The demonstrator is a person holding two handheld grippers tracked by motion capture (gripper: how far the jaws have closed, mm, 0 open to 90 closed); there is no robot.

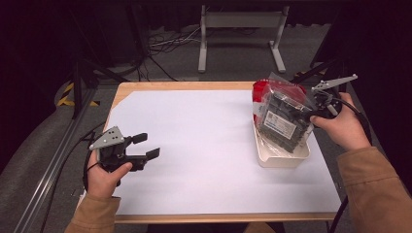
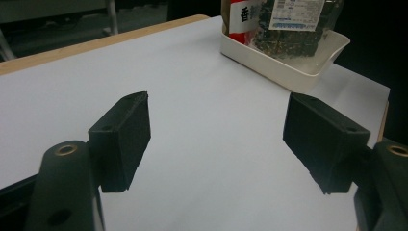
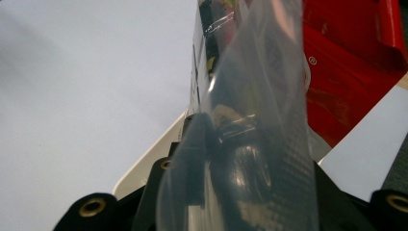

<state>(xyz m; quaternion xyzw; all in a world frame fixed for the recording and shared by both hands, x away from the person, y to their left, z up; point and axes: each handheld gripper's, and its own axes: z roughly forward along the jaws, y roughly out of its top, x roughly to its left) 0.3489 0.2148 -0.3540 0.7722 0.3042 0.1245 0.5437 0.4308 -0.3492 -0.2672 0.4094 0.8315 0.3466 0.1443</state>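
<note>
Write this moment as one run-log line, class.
left gripper: open, nothing between the jaws, above the white sheet | right gripper: on clear bag edge | bag: in white tray

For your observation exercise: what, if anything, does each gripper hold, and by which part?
The right gripper has the clear packet between its fingers at the plastic edge, above the white tray. The left gripper holds nothing.

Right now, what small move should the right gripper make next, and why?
Probably open a little wider and draw back. The right gripper has the clear bag between its jaws, and the bag already sits in the white tray beside a red pack. The left gripper waits open.
</note>
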